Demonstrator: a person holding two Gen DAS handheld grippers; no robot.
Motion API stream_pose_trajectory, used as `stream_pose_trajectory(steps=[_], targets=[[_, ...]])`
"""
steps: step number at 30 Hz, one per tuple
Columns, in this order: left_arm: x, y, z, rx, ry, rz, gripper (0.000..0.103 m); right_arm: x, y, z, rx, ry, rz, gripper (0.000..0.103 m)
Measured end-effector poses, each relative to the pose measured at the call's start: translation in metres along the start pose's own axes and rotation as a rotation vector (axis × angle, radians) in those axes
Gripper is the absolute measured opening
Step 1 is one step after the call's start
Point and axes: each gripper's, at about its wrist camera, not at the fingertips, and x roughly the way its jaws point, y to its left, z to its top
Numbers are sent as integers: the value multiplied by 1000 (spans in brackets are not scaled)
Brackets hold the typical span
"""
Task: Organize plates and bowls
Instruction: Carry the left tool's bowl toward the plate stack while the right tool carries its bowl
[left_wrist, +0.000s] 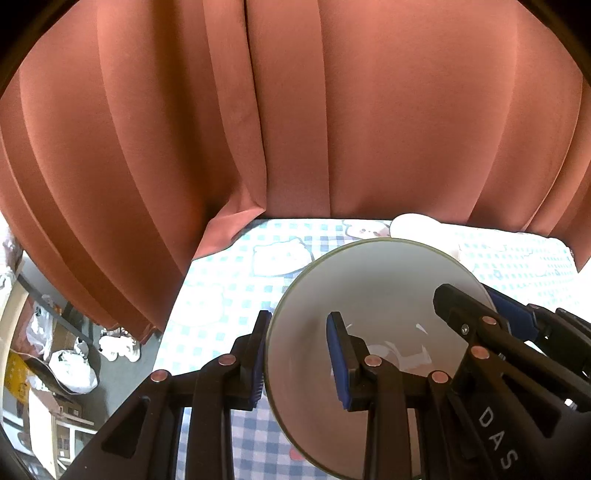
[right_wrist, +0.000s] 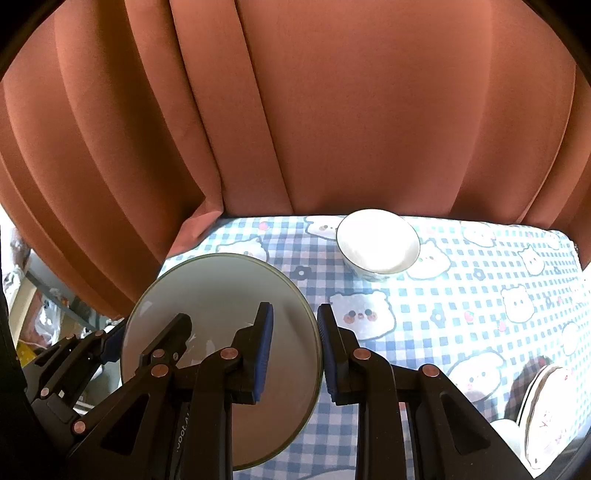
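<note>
A round grey-white plate (left_wrist: 373, 295) with a thin dark rim is held between both grippers above the checked tablecloth. My left gripper (left_wrist: 301, 363) straddles the plate's left rim, one blue pad outside and one over the plate face. My right gripper (right_wrist: 295, 354) straddles the plate's (right_wrist: 218, 291) right rim in the same way. Both jaws stand apart around the rim; a firm pinch does not show. The right gripper also shows in the left wrist view (left_wrist: 472, 314). A white bowl (right_wrist: 378, 242) stands upright near the table's far edge.
The table (right_wrist: 480, 295) carries a blue-and-white checked cloth with bear prints. A rust-coloured curtain (right_wrist: 332, 110) hangs right behind it. A stack of patterned plates (right_wrist: 546, 413) stands on edge at the near right. Clutter lies on the floor (left_wrist: 74, 362) at the left.
</note>
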Motion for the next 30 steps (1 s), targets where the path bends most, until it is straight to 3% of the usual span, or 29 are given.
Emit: stream_pose_trajectory(steps=[8, 30], targets=[[-19, -34, -19, -21, 13, 18, 29, -22, -27, -17, -28, -2, 33, 28], [-67, -153, -62, -37, 3, 1, 29, -87, -149, -57, -53, -2, 45, 28]])
